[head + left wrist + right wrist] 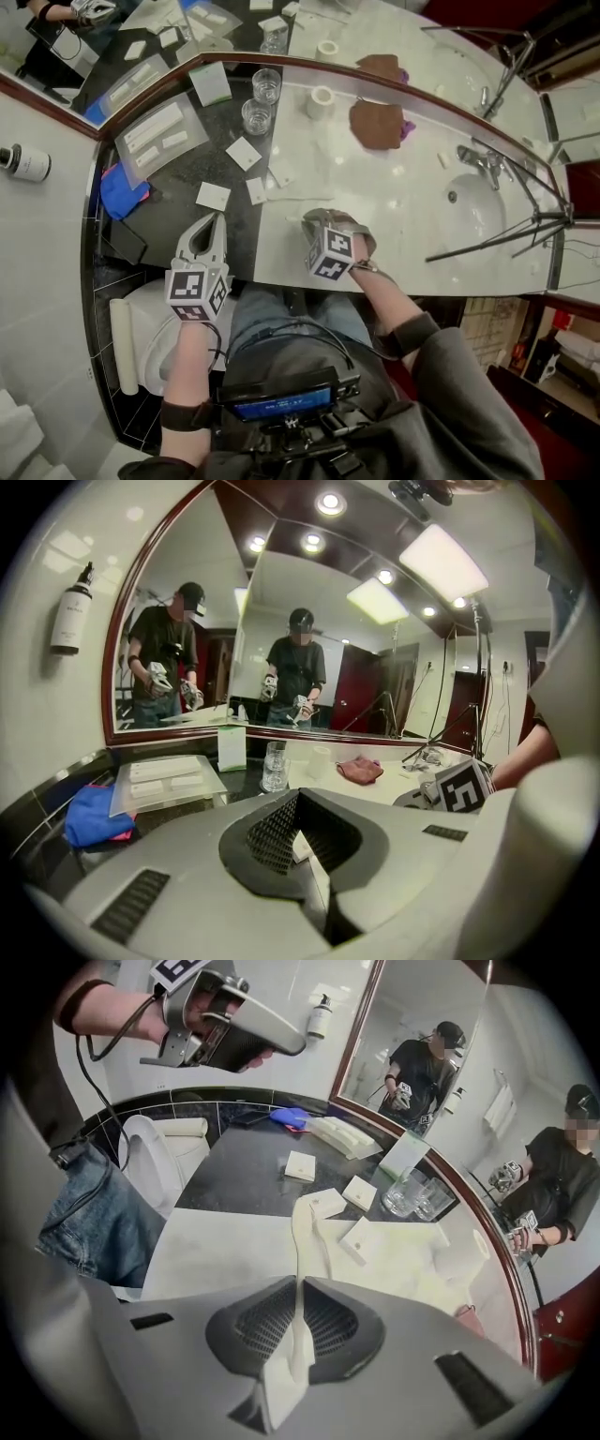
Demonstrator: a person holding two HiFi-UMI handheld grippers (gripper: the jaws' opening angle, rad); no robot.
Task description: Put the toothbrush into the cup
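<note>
Judging by how things lie, I put the task at its carry stage: the toothbrush (299,1235) is picked up but not yet in the cup (256,115). My right gripper (300,1286) has its fingers pinched on the brush, which looks like a long, flat, cream-wrapped strip. It sticks out ahead of the fingertips and bends a little along its length. That gripper hangs over the pale part of the counter (403,220), close to the front edge and angled steeply down.

The cup is a clear tumbler on the dark part of the counter, back by the mirror (441,66) and well apart from the brush. A second glass (266,84) stands just beside it, and small white boxes (213,196) lie between my grippers and the two glasses.

My left gripper (208,230) has its fingers pressed together on nothing and hovers near the counter's front edge.

Next I would take the right gripper up and across over the boxes to the cup. I would line the free end of the brush over the rim and lower it inside before spreading the fingers. The strip looks limp, so I expect the tip to wander. The neighbouring glass leaves little room for a miss.
</note>
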